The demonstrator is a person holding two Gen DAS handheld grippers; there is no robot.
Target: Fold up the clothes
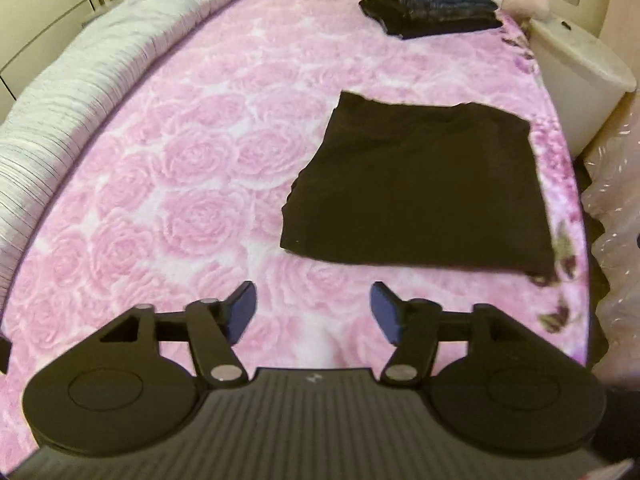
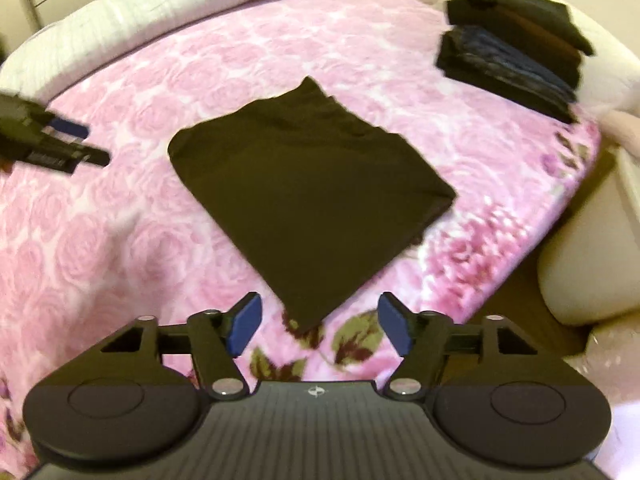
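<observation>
Lying folded: unbranded black garment [image 1: 416,188]

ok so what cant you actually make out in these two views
- Stack of dark clothes: top cut off by the left wrist view's upper edge; layers too dark and blurred to count in either view.
- Folded black garment: what kind it is, hidden by its own folds.
- Left gripper: in the right wrist view, blurred and cut by the left edge.
- Pink soft item: cut off, unidentifiable.
</observation>
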